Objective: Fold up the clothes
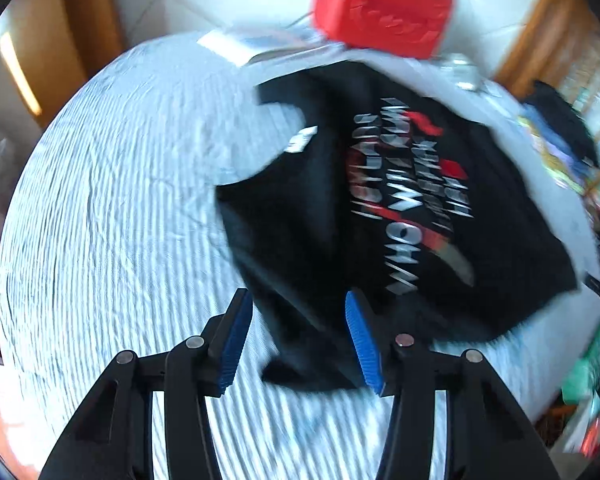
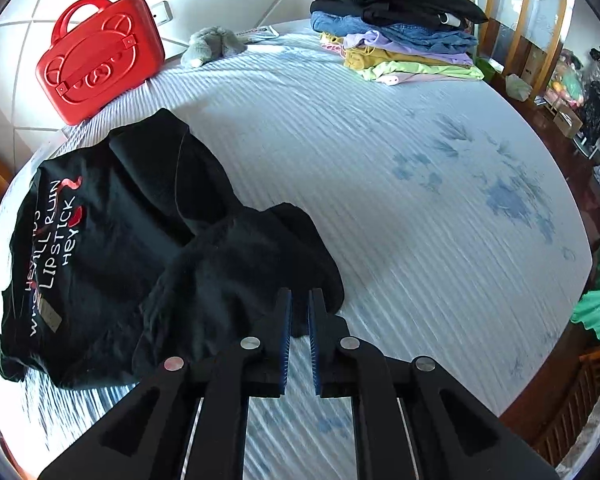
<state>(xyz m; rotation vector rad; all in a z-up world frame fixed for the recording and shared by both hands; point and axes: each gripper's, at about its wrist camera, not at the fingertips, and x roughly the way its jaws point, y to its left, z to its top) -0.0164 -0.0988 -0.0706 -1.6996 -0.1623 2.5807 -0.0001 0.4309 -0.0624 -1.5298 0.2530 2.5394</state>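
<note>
Lower left of the right view: black shirt (image 2: pixel 111 248) spread on a striped bed (image 2: pixel 420 200), print up, 1 flap bunched toward centre. Upper left: red case (image 2: pixel 99 60); beside it, grey plush (image 2: pixel 211 46). Upper right: stack (image 2: pixel 400 28) of folded clothes. Bottom centre: right gripper (image 2: pixel 300 320) narrowed, shirt edge just at its tips; grip unclear. Left gripper (image 1: pixel 295 336) wide, over the shirt's near corner.

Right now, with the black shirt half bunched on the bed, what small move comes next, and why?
Probably close the left gripper on the black T-shirt edge lying between its open fingers. The right gripper looks nearly shut on the opposite bunched edge, so both sides would then be held to spread it flat.
</note>
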